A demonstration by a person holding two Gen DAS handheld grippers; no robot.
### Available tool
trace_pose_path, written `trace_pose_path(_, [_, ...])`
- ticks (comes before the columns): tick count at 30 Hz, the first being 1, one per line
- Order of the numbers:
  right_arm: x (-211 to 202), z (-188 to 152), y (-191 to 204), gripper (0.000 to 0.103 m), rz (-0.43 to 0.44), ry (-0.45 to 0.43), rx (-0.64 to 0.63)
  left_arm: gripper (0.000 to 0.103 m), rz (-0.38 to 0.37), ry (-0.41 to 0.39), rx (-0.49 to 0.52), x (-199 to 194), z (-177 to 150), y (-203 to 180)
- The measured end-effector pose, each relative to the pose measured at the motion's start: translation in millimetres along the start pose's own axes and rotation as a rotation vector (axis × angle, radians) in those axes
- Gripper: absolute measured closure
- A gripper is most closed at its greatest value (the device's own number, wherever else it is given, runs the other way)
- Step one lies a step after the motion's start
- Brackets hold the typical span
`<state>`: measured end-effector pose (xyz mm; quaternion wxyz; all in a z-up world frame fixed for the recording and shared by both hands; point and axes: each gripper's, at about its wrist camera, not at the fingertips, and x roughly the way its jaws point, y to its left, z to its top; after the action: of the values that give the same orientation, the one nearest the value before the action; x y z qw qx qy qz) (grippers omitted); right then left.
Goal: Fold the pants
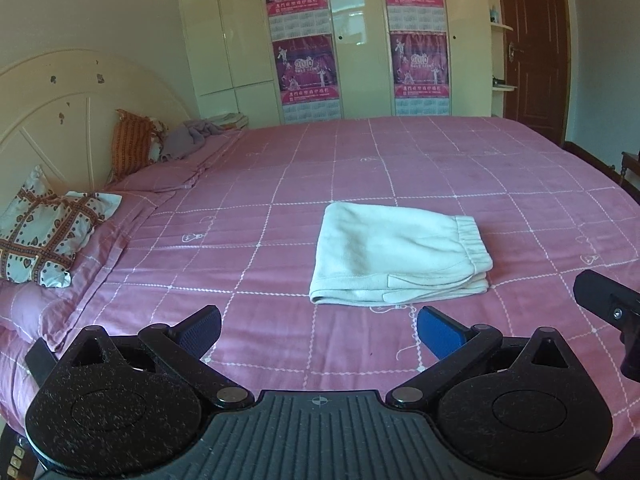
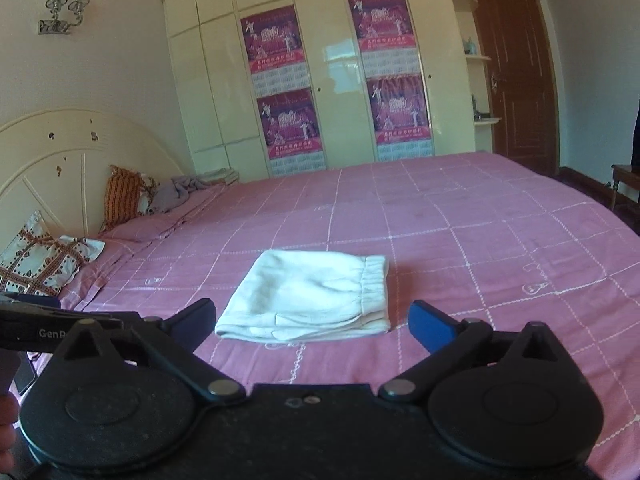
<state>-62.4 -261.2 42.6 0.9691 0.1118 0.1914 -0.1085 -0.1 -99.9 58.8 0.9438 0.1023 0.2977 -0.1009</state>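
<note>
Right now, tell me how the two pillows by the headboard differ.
The orange striped pillow stands upright against the headboard; the white heart-print pillow lies slumped on the pink bedspread. The orange one is plain stripes in one warm colour; the white one has a brown grid with small hearts. The orange one sits farther from the camera, nearer the wardrobe. Both rest at the head of the bed.

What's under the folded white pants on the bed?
The folded pants lie flat on the pink checked bedspread, so that is what they rest on. The patch right beneath them is covered, so nothing more can be seen there.
</note>
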Motion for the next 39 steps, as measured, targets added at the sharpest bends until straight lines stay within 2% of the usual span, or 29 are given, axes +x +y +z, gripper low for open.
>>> trace_pose_path(7, [-10.3, 9.4, 6.1, 0.0, -0.008, -0.039, -0.024, 0.0, 0.005, -0.007, 0.005, -12.7, -7.6, -8.5])
trace_pose_path(14, [-1.5, 4.0, 1.7, 0.0, -0.015, -0.008, -0.026, 0.0, 0.003, 0.007, -0.001, -11.1, -10.8, -13.8])
trace_pose_path(22, [0.3, 4.3, -5.6, 0.0, -0.041, -0.011, -0.003, 0.0, -0.023, 0.019, -0.002, -3.8, -11.9, -17.5])
trace_pose_path(39, [-0.8, 3.8, -5.8, 0.0, -0.049, -0.015, -0.011, 0.0, -0.015, 0.027, -0.015, -0.7, -14.4, -17.2])
